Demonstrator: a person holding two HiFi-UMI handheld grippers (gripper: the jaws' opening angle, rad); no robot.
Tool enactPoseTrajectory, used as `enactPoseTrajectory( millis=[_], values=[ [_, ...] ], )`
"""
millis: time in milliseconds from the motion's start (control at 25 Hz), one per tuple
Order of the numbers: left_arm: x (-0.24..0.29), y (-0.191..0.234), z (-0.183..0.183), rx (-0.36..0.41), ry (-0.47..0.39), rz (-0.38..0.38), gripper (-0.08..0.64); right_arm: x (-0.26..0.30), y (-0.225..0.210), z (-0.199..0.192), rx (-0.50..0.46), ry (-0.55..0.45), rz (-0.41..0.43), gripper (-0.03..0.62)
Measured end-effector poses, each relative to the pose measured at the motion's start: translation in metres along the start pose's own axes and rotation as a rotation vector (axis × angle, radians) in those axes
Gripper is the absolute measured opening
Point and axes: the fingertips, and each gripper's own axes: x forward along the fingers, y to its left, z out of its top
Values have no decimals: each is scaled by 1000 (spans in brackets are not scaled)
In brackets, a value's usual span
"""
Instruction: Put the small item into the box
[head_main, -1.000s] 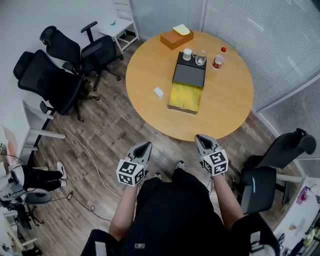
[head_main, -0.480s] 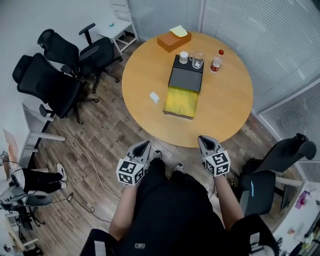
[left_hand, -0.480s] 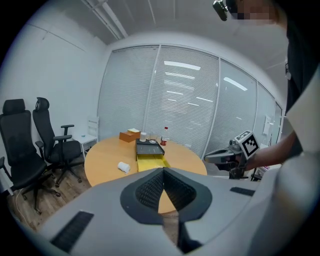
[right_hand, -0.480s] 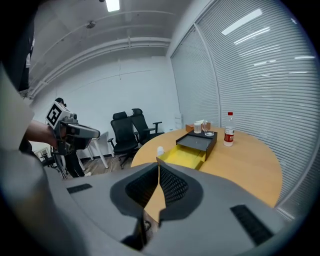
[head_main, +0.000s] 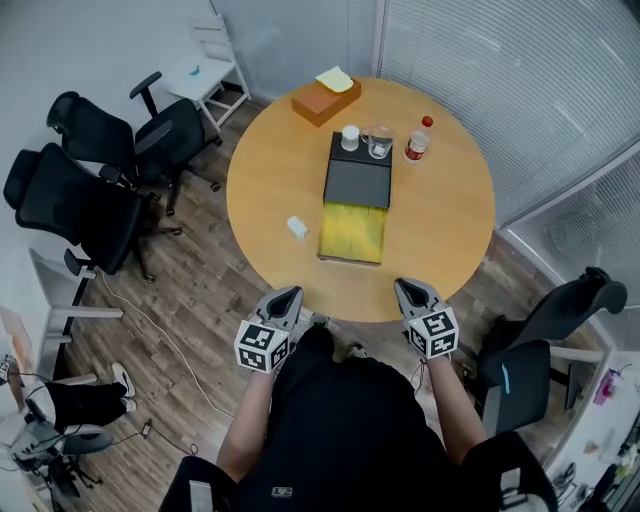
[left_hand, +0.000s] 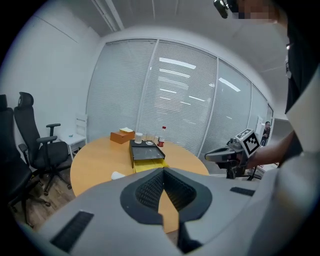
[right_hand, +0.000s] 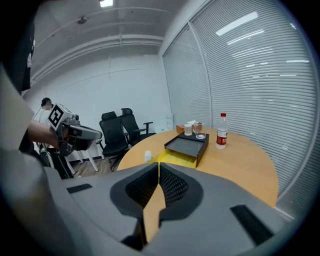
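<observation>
A small white item (head_main: 297, 227) lies on the round wooden table (head_main: 450, 220), left of the box (head_main: 355, 205). The box lies open, with a black lid part at the far end and a yellow part towards me. My left gripper (head_main: 289, 295) and right gripper (head_main: 406, 288) hover off the table's near edge, both shut and empty. In the left gripper view the jaws (left_hand: 163, 170) meet, with the item (left_hand: 118, 175) and box (left_hand: 147, 152) ahead. The right gripper view shows closed jaws (right_hand: 158, 165) aimed at the box (right_hand: 186, 147), the item (right_hand: 147, 156) to its left.
At the table's far side stand an orange-brown tissue box (head_main: 325, 97), a white cup (head_main: 350, 137), a glass (head_main: 379, 143) and a red-capped bottle (head_main: 416, 145). Black office chairs (head_main: 80, 200) stand at left, another chair (head_main: 560, 330) at right. Blinds line the far wall.
The person has stepped closer to the table, so it sits nearer to the grippers in the head view. Both grippers stay shut in front of the body.
</observation>
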Motion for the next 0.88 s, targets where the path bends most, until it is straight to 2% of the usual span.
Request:
enactPoseTrajectory(
  millis=[120, 360, 640, 880],
  values=[
    [15, 16, 9, 17, 9, -21, 6, 16, -7, 9, -5, 5, -13, 6],
    [37, 55, 19, -1, 18, -40, 6, 42, -12, 17, -19, 32, -42, 6],
    [67, 87, 21, 9, 54, -103, 6, 63, -8, 16, -12, 69, -68, 6],
    [92, 110, 8, 13, 108, -170, 6, 83, -7, 24, 21, 66, -130, 6]
  ],
)
